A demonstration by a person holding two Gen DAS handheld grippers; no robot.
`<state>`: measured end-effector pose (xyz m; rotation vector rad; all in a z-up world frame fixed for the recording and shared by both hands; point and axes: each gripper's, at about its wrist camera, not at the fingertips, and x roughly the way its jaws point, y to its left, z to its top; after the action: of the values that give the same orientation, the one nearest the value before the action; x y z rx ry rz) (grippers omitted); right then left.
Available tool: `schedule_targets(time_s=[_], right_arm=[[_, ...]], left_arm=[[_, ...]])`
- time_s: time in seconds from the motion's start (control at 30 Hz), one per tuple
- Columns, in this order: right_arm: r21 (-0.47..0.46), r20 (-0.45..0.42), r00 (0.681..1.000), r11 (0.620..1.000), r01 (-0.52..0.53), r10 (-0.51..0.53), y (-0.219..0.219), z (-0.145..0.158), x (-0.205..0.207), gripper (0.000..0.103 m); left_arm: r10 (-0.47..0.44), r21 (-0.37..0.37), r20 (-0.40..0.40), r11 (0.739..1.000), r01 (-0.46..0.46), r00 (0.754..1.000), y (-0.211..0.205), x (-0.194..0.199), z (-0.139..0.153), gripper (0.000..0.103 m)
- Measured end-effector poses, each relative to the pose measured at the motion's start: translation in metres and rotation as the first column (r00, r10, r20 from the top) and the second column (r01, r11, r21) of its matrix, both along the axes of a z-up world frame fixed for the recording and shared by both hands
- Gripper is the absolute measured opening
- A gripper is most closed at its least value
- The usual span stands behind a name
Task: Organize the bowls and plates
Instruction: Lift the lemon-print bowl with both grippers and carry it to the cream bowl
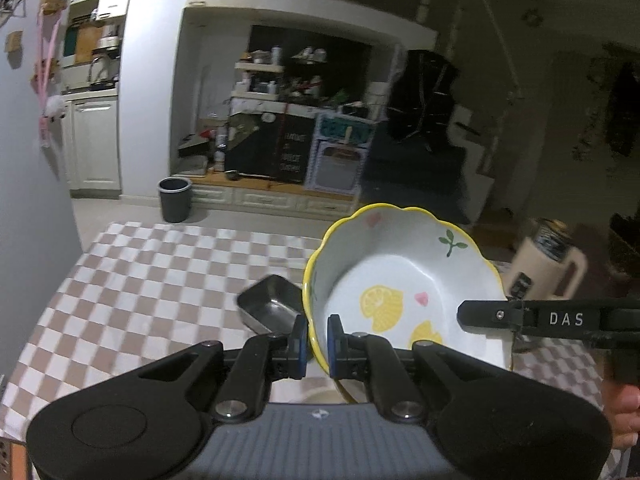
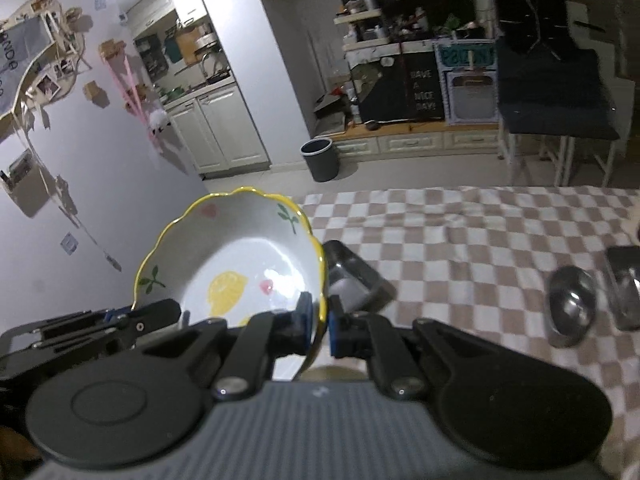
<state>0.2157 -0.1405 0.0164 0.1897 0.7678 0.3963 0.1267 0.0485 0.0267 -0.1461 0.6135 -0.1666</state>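
You have the bowl [image 1: 404, 288] between both tongs, lifted clear of the checked cloth [image 1: 140, 280]. Your left tongs [image 1: 318, 344] are clamped on the scalloped yellow rim at its near left edge, one blue pad inside the wall and one outside. Your right tongs [image 2: 319, 330] pinch the opposite rim the same way, so the bowl hangs tilted between them with its inside turned towards you.

Judge it as glazed ceramic: stiff, fairly heavy for a rim pinch, slick, and likely to chip or break if it drops. The wavy rim gives the pads an uneven seat, so keep both grips closed and move the two hands together; if one hand leads, the bowl may twist out.

Just beyond the tips of both tongs lies a steel tray [image 1: 272, 308] on the cloth, under the bowl's far edge. Well off to the right of your right tongs sit a steel dish [image 2: 572, 308] and another tray [image 2: 626, 288]. A jug [image 1: 548, 264] stands beyond the bowl on its right.
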Motion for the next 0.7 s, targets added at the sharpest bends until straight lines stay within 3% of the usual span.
schedule_targets(time_s=[0.13,0.27,0.37,0.47,0.6,0.7], right_arm=[[0.013,-0.018,1.0,1.0,0.019,-0.019,-0.022,-0.012,-0.019,0.009],[-0.001,-0.039,0.999,1.0,0.025,-0.025,-0.031,-0.036,-0.027,0.009],[0.043,-0.08,0.996,0.998,0.035,-0.032,-0.038,-0.062,-0.025,0.009],[0.065,-0.185,0.982,0.997,0.051,-0.038,-0.041,-0.077,-0.018,0.007],[0.01,-0.151,0.988,0.999,0.031,-0.029,-0.035,-0.08,-0.02,0.007],[0.012,-0.176,0.984,0.999,0.038,-0.035,-0.038,-0.086,-0.018,0.007]], left_arm=[[-0.007,-0.026,0.011,1.0,0.008,1.0,-0.01,-0.016,-0.022,0.008],[-0.01,-0.05,-0.053,0.999,0.007,0.999,-0.013,-0.013,-0.048,0.006],[-0.02,-0.009,-0.079,1.0,0.019,0.997,-0.017,-0.011,-0.056,0.007],[-0.023,0.022,-0.098,0.999,0.025,0.995,-0.019,-0.005,-0.061,0.006],[-0.03,0.031,-0.125,0.999,0.034,0.992,-0.021,0.0,-0.068,0.006],[-0.042,0.026,-0.155,0.999,0.047,0.987,-0.021,0.002,-0.075,0.006]])
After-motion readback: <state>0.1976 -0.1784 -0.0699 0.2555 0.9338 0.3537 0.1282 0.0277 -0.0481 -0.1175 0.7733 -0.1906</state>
